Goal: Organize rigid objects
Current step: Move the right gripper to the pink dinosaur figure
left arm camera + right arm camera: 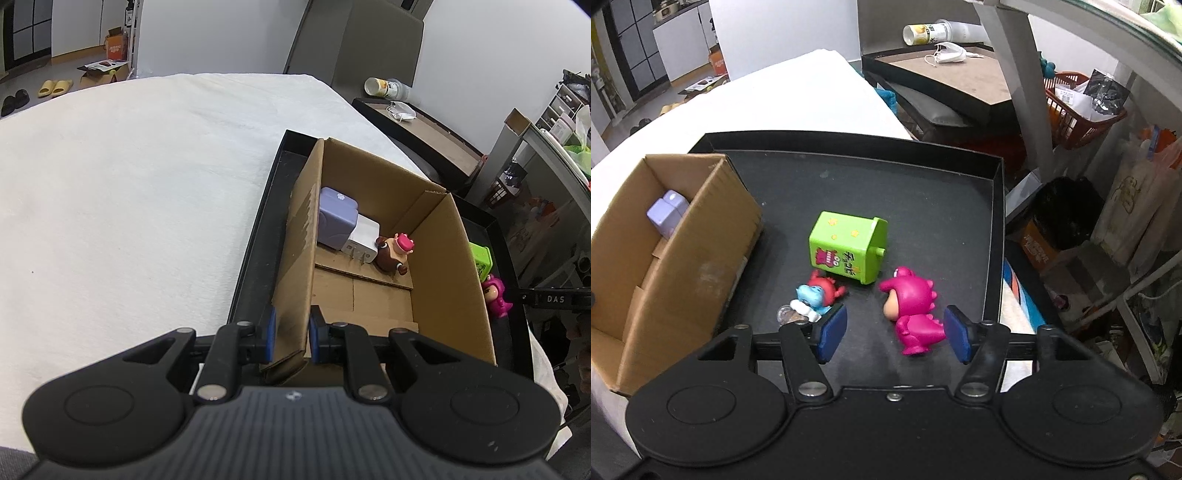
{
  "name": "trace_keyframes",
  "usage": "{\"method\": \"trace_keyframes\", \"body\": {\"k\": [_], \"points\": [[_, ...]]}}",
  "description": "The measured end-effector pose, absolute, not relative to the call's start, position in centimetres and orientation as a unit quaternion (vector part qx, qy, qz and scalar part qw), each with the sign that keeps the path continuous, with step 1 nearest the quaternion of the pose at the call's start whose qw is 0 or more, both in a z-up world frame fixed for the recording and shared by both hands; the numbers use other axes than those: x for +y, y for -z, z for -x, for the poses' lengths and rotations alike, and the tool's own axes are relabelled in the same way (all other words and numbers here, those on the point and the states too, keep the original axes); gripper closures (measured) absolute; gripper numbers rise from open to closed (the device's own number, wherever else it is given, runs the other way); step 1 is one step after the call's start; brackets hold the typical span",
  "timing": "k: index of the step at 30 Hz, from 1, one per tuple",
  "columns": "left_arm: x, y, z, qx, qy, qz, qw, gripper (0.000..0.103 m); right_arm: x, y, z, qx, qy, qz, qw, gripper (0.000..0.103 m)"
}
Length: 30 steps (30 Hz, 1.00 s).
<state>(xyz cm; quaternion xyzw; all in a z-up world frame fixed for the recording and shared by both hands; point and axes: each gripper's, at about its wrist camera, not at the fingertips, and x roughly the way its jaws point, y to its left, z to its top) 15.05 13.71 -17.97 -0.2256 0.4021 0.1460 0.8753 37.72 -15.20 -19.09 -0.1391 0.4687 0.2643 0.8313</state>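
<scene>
Toys in and beside a cardboard box (439, 236) on a black tray (886, 177).
Left gripper (291, 334) pinches the box's near-left wall. Right gripper (894, 330) stands partly spread, unclamped, around the pink dinosaur figure (914, 308) right of the box; green toy bin (847, 251) just beyond.

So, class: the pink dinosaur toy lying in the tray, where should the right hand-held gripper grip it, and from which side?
Across its body, from above: the pink dinosaur toy lies on its side, and the open right hand-held gripper already straddles it.
</scene>
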Motion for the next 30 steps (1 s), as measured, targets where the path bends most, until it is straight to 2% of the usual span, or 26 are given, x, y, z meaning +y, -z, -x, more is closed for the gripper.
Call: {"method": "trace_keyframes", "body": {"k": [26,27,29,30], "points": [[13.5,18.3,-15.6,0.41,-0.149,0.221,0.872,0.086,-12.9,23.5,-38.2,0.451,-0.261,0.231,0.822,0.047],[13.5,18.3,-15.6,0.41,-0.149,0.221,0.872,0.086,-13.0,23.5,-38.2,0.454,-0.264,0.227,0.821,0.049],[13.5,18.2,-15.6,0.41,-0.149,0.219,0.873,0.086,-13.2,23.4,-38.4,0.463,-0.271,0.213,0.817,0.065],[13.5,18.2,-15.6,0.41,-0.149,0.218,0.873,0.086,-13.3,23.3,-38.4,0.467,-0.27,0.209,0.816,0.065]]}}
